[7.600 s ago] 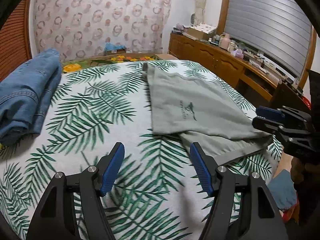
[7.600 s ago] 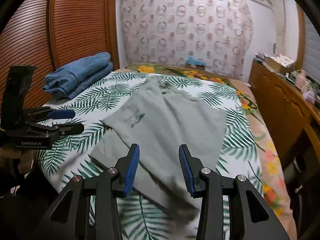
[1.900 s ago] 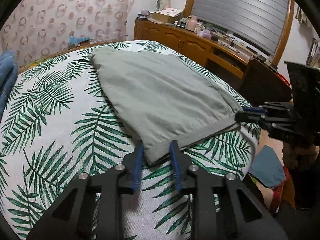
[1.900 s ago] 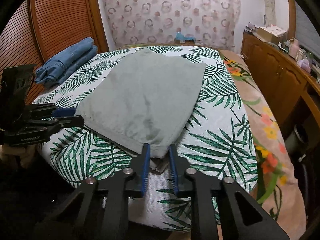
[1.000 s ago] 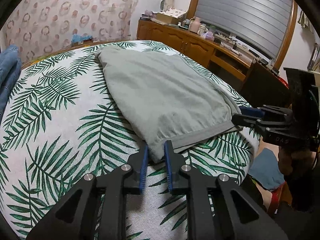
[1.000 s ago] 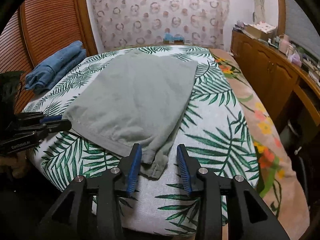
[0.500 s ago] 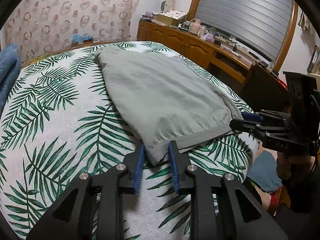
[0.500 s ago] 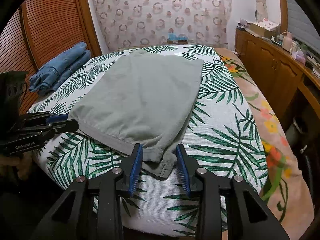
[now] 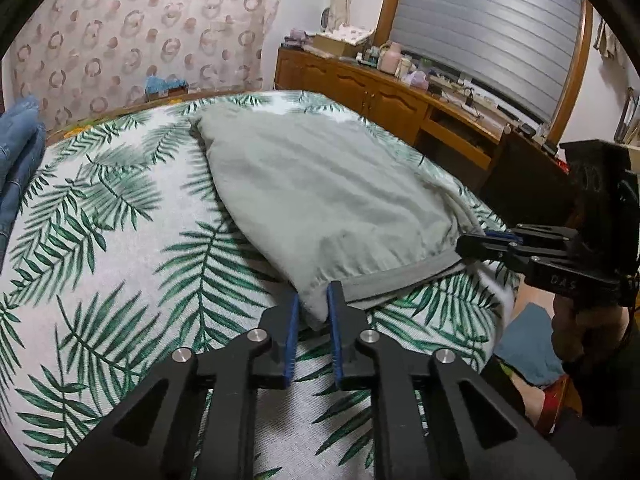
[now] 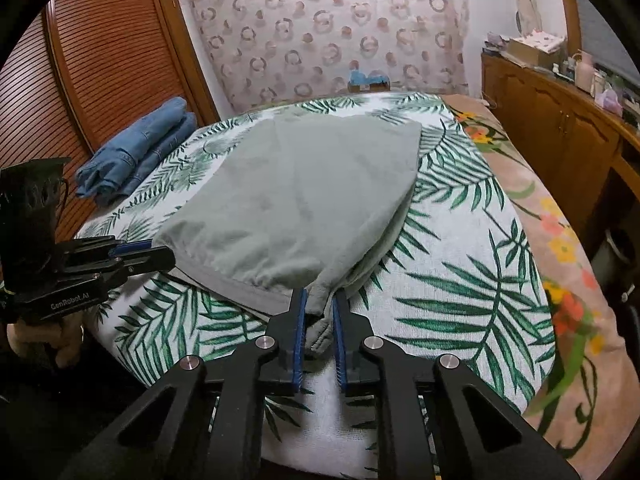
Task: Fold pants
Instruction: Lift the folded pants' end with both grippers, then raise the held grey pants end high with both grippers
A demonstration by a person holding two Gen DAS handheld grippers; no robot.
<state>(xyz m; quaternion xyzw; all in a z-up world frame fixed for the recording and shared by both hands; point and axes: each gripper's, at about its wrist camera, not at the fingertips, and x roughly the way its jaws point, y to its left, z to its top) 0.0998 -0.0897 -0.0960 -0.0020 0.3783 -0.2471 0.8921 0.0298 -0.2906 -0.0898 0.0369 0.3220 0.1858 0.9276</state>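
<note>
Grey-green pants lie folded lengthwise on the leaf-print bed, waistband end nearest me. My left gripper is shut on the waistband's left corner. My right gripper is shut on the waistband's right corner. Both corners are lifted a little, so the near end of the pants hangs slightly above the bed. Each gripper shows in the other's view: the right gripper at the right edge, the left gripper at the left edge.
Folded blue jeans lie at the bed's far left by a wooden slatted door. A wooden sideboard with small items runs along the right. The bed's near edge is just below the grippers. A blue cloth lies on the floor.
Both grippers have closed tighter on the waistband corners. The near end of the pants has risen slightly off the bed.
</note>
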